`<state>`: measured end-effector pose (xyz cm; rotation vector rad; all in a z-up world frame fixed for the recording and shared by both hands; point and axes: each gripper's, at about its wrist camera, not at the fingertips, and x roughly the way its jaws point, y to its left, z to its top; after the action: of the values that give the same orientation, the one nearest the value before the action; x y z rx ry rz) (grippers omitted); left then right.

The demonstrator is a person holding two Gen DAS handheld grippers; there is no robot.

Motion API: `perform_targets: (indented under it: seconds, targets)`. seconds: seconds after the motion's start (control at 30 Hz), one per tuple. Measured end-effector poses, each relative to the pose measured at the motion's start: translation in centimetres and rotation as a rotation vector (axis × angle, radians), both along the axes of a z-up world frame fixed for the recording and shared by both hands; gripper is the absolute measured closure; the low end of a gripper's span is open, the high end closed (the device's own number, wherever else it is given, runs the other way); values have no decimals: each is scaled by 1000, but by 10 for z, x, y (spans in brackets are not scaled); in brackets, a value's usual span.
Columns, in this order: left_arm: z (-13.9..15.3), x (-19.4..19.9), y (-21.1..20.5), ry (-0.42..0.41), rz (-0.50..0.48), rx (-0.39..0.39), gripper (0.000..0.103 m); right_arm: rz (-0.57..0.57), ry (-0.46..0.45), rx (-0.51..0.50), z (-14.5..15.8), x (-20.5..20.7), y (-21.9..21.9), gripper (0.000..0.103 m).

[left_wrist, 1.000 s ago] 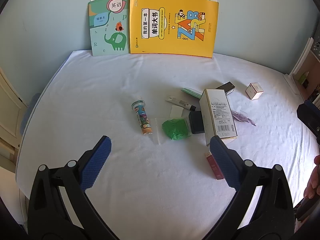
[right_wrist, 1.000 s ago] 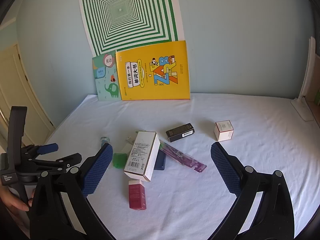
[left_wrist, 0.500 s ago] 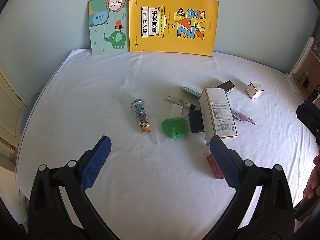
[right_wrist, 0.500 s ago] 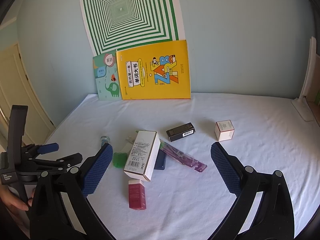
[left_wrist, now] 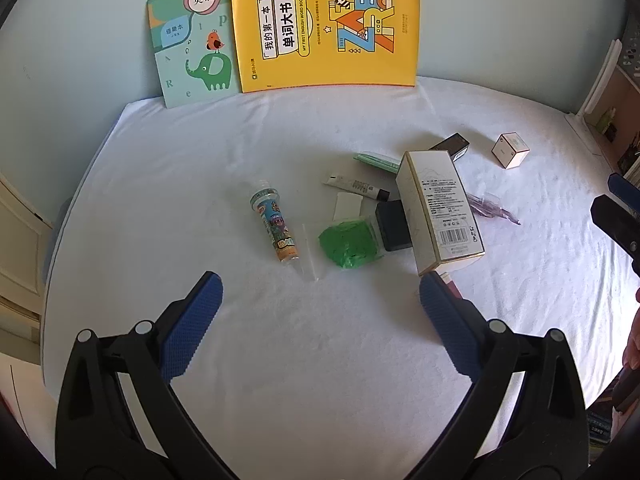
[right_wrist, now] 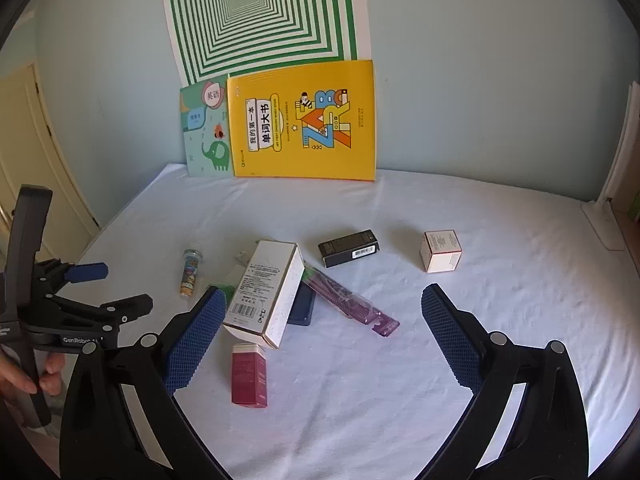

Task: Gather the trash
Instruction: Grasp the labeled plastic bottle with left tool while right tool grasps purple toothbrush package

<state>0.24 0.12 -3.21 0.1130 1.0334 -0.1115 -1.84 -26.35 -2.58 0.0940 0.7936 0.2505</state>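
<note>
Trash lies scattered mid-table: a small printed bottle [left_wrist: 276,226], a green crumpled bag [left_wrist: 350,242], a tall white carton [left_wrist: 438,210] lying over a dark flat box [left_wrist: 392,230], a white tube [left_wrist: 356,186], a purple wrapper [right_wrist: 350,302], a black box [right_wrist: 348,248], a small white cube box [right_wrist: 440,250] and a maroon box [right_wrist: 249,374]. My left gripper [left_wrist: 320,308] is open and empty, above the cloth just short of the green bag. My right gripper [right_wrist: 322,320] is open and empty, above the carton and wrapper.
A white cloth [left_wrist: 320,380] covers the table. Two books, a yellow one [left_wrist: 326,28] and a green one [left_wrist: 192,52], lean on the back wall. A shelf [left_wrist: 616,112] stands at the right; a door [right_wrist: 24,152] is at the left.
The left gripper has moved slightly forward toward the trash pile. The right gripper has barely moved. Both stay open.
</note>
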Motion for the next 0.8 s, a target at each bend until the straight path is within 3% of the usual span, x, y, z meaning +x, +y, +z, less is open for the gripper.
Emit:
perform_targets:
  seconds: [0.47, 0.8]
  targets:
    - [-27, 37, -12, 51, -141, 153, 6, 59, 104, -130, -37, 31, 4, 6]
    - [-52, 76, -11, 120, -217, 186, 6, 75, 173, -187, -61, 60, 5, 7]
